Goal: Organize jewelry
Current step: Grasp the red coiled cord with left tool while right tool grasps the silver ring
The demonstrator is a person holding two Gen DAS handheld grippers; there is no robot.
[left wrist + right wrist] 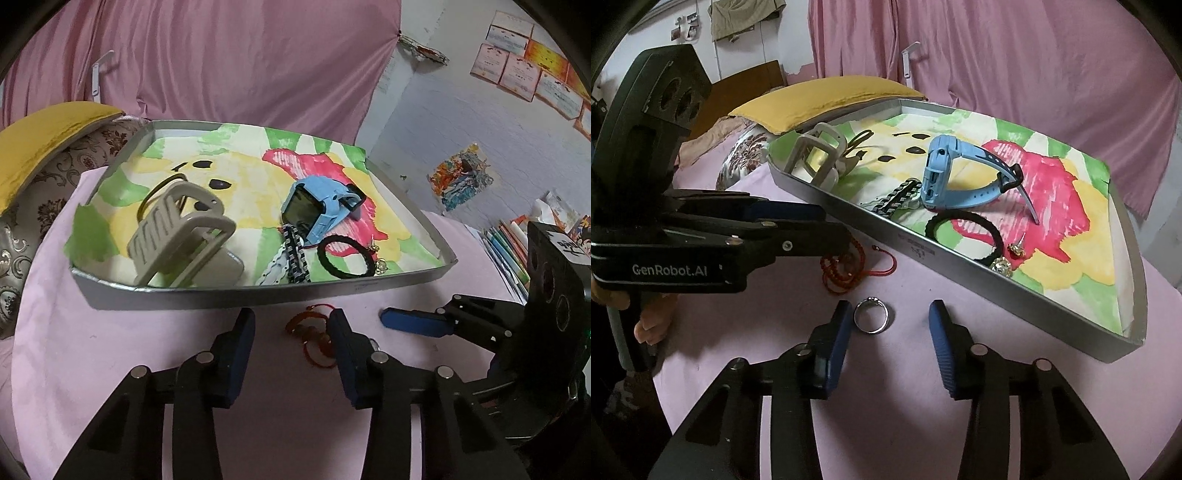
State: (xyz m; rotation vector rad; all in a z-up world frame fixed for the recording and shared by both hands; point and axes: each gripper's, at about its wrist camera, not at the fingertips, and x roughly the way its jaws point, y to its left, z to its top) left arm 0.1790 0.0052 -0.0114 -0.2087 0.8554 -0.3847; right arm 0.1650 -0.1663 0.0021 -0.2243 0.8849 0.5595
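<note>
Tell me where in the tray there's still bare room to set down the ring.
The tray is bare on the paper between the hair claw and the blue watch, and at its right end, past the earrings. The near edge is crowded: chain bracelets, black hair tie, earrings. The ring lies outside.

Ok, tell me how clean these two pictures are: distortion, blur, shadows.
Left wrist view: strong fisheye bend, the tray rim curves, dark corners; the red bead string is sharp. Right wrist view: same bend and vignette; the ring is crisp and casts a soft shadow on the pink cloth; no glare.
</note>
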